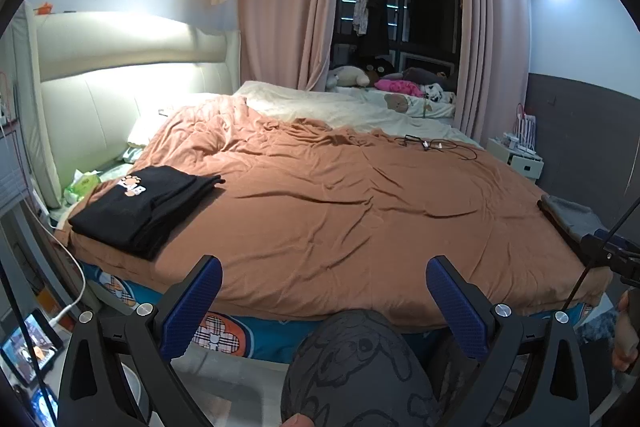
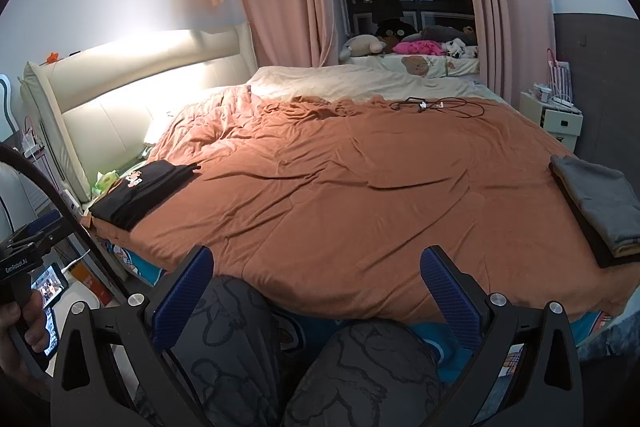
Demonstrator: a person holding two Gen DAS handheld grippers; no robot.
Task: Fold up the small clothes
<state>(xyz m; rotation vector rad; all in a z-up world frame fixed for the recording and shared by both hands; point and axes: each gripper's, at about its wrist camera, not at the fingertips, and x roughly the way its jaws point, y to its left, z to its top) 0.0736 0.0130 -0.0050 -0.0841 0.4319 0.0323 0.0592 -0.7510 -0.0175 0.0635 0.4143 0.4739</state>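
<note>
Nearest to the cameras, both grippers were held over the person's knees point(image 2: 360, 367), which were covered with dark printed trousers. The left gripper point(image 1: 324, 291) was seen with its blue fingers point(image 1: 192, 307) spread wide and nothing between them. The right gripper point(image 2: 316, 283) was likewise spread wide and empty, its blue fingers point(image 2: 450, 299) well apart. Neither gripper was touching any cloth.

Beyond the knees, the bed point(image 2: 424, 341) was covered by a brown blanket point(image 1: 340, 207), wrinkled but bare in the middle. On the near left corner of the blanket a black garment point(image 1: 136, 207) with a small cartoon print was lying, already folded into a flat pile. On the right edge a grey garment point(image 2: 600, 203) was resting on top of darker cloth, also folded flat.

It was judged that these small clothes would be light, soft and limp, so that they would sag and open if lifted by one point. They would best be taken at two corners or along a folded edge, one gripper at each side, with the cloth pinched through all its layers.

Farther away, a black cable point(image 2: 436, 105) was lying loose on the blanket. Behind it a cream blanket point(image 2: 340, 83), soft toys point(image 2: 364, 45), pink curtains point(image 1: 280, 7) and a dark window point(image 1: 400, 7) were visible.
</note>
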